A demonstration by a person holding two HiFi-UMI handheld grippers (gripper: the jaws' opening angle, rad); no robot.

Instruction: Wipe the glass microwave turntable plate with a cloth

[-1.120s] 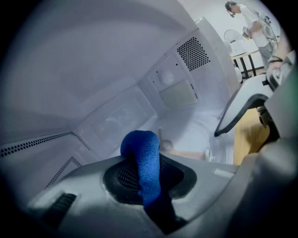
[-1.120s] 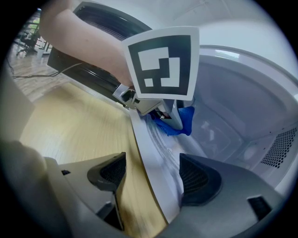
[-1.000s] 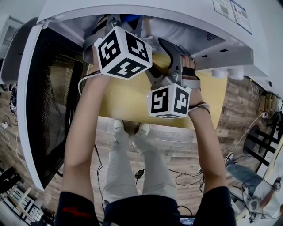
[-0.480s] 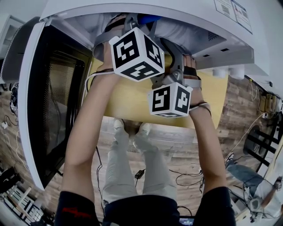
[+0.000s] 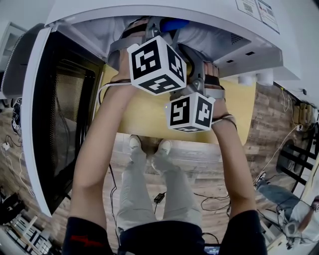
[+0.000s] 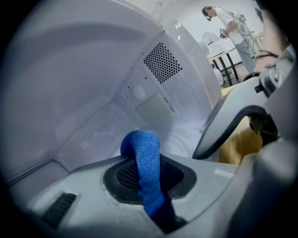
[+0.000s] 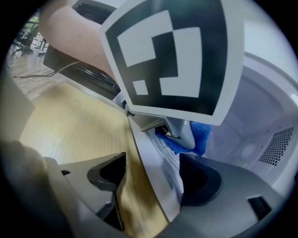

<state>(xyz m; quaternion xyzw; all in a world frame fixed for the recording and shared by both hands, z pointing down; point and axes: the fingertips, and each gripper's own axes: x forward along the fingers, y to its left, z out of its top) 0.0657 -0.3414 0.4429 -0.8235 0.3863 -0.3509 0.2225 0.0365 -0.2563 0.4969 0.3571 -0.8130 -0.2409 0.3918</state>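
Both grippers reach into the open microwave [image 5: 149,15]. The left gripper [image 6: 150,188] is shut on a blue cloth [image 6: 143,160], which stands up from its jaws inside the white cavity [image 6: 84,93]. The right gripper view shows that cloth [image 7: 198,135] pressed to the glass turntable plate [image 7: 150,162]. The plate is tilted and seen almost edge-on. It runs between the jaws of the right gripper [image 7: 153,176], which is shut on its rim. In the head view only the marker cubes show, with the left gripper [image 5: 159,30] deeper in than the right gripper [image 5: 197,64] and the cloth [image 5: 175,24] above them.
The microwave door [image 5: 55,114] hangs open at the left. The cavity's back wall has a vent grille [image 6: 163,62]. A yellow tabletop [image 5: 144,117] lies under the microwave's front, with cables on the wooden floor [image 5: 199,164]. A person [image 6: 233,23] stands far off.
The left gripper has moved right and deeper into the microwave, and the blue cloth now shows above its cube. The right gripper has stayed put.
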